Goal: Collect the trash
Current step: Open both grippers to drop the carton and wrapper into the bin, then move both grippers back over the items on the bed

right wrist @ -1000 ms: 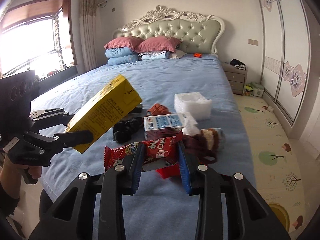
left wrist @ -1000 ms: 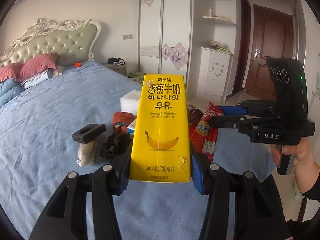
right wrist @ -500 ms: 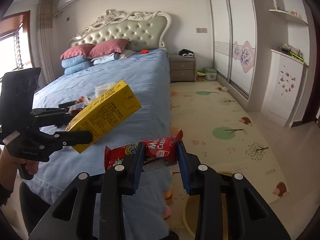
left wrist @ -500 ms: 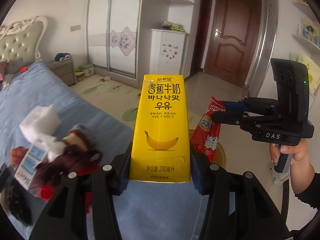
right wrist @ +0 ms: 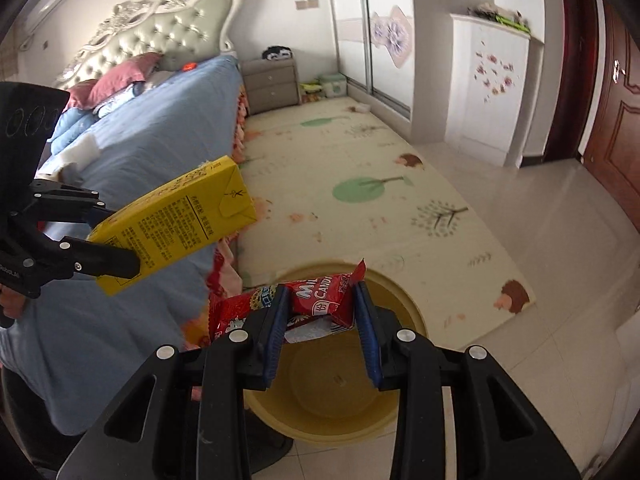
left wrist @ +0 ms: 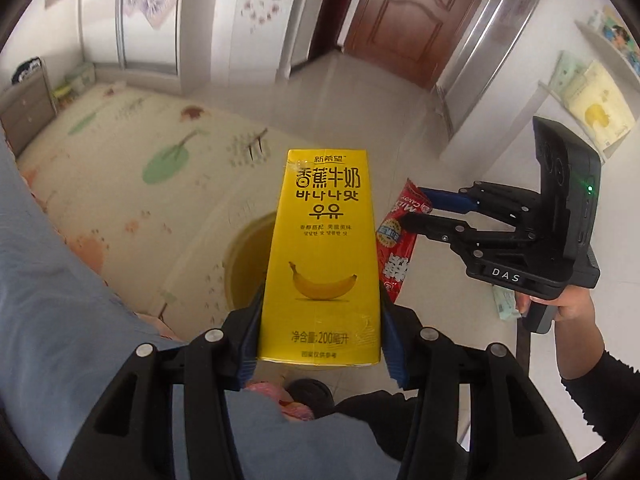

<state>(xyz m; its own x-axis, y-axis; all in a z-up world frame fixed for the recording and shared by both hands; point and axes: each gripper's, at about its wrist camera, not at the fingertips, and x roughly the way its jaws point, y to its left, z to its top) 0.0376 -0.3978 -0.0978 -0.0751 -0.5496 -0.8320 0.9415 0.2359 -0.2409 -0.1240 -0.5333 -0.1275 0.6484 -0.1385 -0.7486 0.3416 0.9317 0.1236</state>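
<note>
Trash rides in both grippers above the bin (right wrist: 400, 296): left gripper (left wrist: 320, 336) jaws clamp the carton (left wrist: 324, 256), right gripper (right wrist: 320, 320) jaws pinch the wrapper (right wrist: 320, 300), poised over the bin to drop.

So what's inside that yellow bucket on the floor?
The yellow bucket looks bare inside: just its yellow bottom with a small dark speck. The red candy wrapper held in the right gripper hangs over it and covers the near part, so that bit can't be seen.
</note>
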